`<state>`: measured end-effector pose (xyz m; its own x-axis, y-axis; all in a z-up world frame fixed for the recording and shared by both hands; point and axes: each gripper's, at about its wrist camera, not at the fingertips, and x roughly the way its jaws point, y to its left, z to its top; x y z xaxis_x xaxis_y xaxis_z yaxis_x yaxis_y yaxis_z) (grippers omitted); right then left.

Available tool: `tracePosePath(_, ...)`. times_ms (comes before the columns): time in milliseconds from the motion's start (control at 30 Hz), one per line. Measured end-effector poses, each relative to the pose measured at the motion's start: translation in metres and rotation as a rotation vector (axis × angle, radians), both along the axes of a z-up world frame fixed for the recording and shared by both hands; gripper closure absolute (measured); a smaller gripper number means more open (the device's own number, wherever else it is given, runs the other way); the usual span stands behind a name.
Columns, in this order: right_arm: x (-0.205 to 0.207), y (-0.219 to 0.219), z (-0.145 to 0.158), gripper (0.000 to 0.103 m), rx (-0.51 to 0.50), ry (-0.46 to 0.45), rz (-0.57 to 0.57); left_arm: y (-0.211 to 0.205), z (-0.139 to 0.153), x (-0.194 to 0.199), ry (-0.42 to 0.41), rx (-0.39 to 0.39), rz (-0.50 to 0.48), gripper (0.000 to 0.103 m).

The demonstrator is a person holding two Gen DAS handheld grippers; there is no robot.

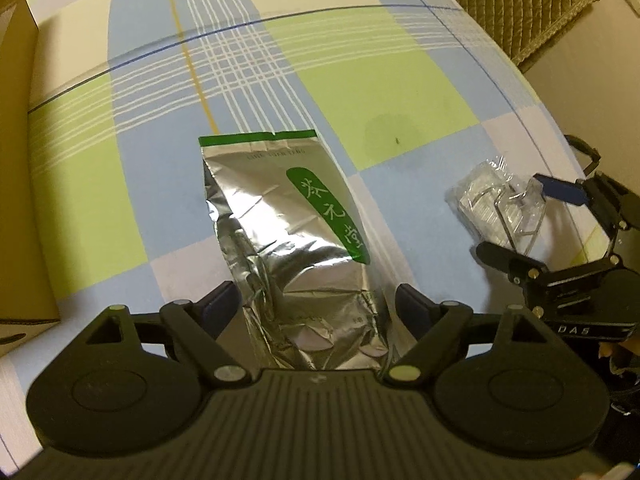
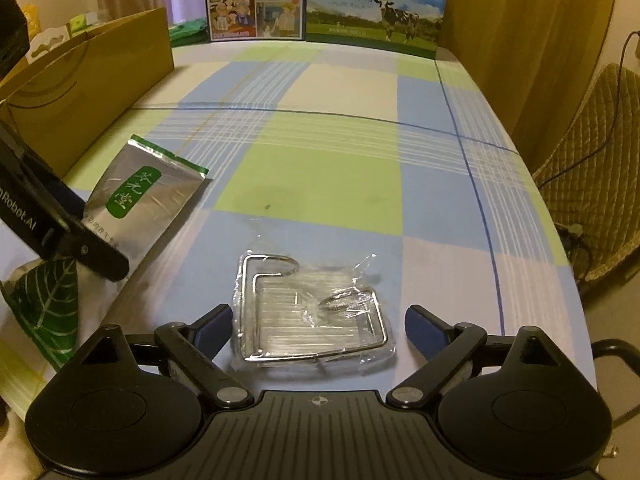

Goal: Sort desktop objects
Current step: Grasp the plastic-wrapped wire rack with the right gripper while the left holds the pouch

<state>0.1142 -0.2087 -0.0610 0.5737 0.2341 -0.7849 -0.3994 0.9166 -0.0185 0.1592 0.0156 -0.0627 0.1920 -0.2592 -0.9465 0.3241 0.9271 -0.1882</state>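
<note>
A silver foil pouch (image 1: pixel 292 240) with a green label lies flat on the checked tablecloth. My left gripper (image 1: pixel 320 304) is open, its blue-padded fingers on either side of the pouch's near end. The same pouch (image 2: pixel 140 200) shows at the left of the right wrist view. A metal wire rack in clear plastic wrap (image 2: pixel 308 312) lies in front of my right gripper (image 2: pixel 320 324), which is open with a finger on each side of it. In the left wrist view that wrapped rack (image 1: pixel 496 204) lies at the right with the right gripper (image 1: pixel 524 220) around it.
A brown cardboard box (image 2: pixel 92 84) stands along the table's left side, also the box (image 1: pixel 20 160) in the left view. Two milk cartons (image 2: pixel 320 0) stand at the far edge. A quilted chair (image 2: pixel 592 172) is beyond the right edge. A leaf-patterned item (image 2: pixel 44 308) lies near left.
</note>
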Motion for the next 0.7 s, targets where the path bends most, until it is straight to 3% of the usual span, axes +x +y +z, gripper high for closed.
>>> tracePosePath(233,0.008,-0.007,0.003,0.013,0.034,0.037,0.025,-0.010,0.000,-0.002,-0.003,0.075,-0.003,0.024)
tracePosePath(567,0.021,0.000,0.004,0.013,-0.005,0.096,0.041,-0.017,-0.001,0.004,0.033,0.117,0.028,0.021)
tracePosePath(700,0.019,0.008,0.000,0.013,-0.042,0.101,0.075,-0.019,0.000,0.005,0.035,0.135,0.024,0.027)
